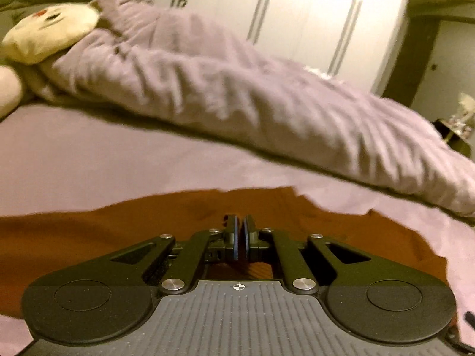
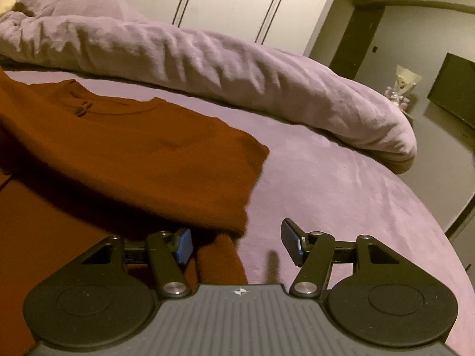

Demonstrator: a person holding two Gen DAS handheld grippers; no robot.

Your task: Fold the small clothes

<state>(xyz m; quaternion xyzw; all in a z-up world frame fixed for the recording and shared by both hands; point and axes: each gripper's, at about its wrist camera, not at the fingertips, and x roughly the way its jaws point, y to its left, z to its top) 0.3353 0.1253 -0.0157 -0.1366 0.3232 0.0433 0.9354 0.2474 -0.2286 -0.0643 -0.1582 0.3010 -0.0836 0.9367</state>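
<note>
— Left view? 
— Left tongs (image 1: 240,227) clenched over the brown shirt (image 1: 104,225) on the bed (image 1: 89,160); whether they pinch it, I cannot tell. Duvet (image 1: 237,101) and stuffed toy (image 1: 50,29) behind.

— Right view? 
— Right tongs (image 2: 237,244) released, shirt (image 2: 133,154) part-folded, collar showing; a television (image 2: 454,89) only here.

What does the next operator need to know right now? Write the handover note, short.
Left gripper: jaws nearly closed over the rust-brown top; whether cloth is pinched cannot be told.
Right gripper: open, holding nothing, at the top's near right edge, a sleeve-like strip between its fingers.
The top lies on the purple bed sheet, neckline away from the right camera, one part already folded over.
Bunched duvet lies behind.
Left: finish folding.
</note>
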